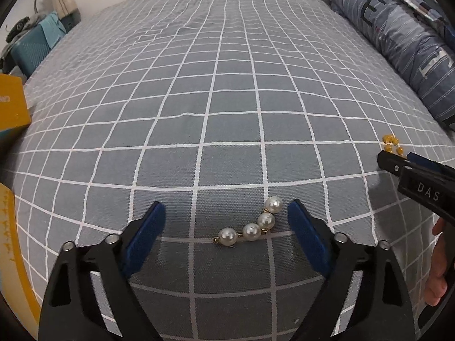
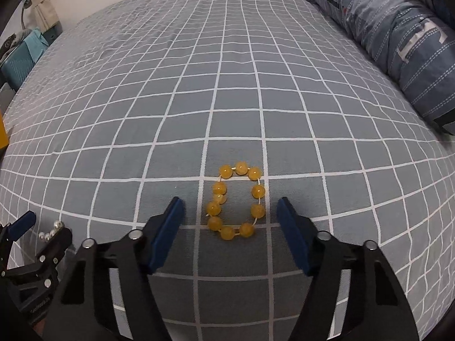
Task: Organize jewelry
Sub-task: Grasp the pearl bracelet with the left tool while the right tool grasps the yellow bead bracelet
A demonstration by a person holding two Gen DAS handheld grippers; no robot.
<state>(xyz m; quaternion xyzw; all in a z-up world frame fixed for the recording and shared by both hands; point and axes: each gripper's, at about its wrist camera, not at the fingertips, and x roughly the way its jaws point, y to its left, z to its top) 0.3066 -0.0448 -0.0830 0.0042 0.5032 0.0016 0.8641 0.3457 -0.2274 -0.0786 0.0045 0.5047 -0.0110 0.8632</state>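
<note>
While both tools hang low over the bed (image 1: 227, 91), each one stands spread wide with nothing between its pads. Left gripper (image 1: 226, 223) brackets the pearl piece (image 1: 250, 228), four white pearls on gold links lying in a bent line on the checked sheet, touching neither pad. Right gripper (image 2: 230, 213) frames the yellow bracelet (image 2: 236, 201), a closed loop of beads flat on the sheet, with gaps on both sides. Plenty of open sheet stretches ahead of both. Along the right edge lies a rolled quilt (image 2: 398, 37), well clear of the beads. At the left edge there's a yellow box (image 1: 11, 105), with a teal case (image 1: 31, 48) farther back beyond the bed's corner. The two grippers sit side by side, near but apart.
</note>
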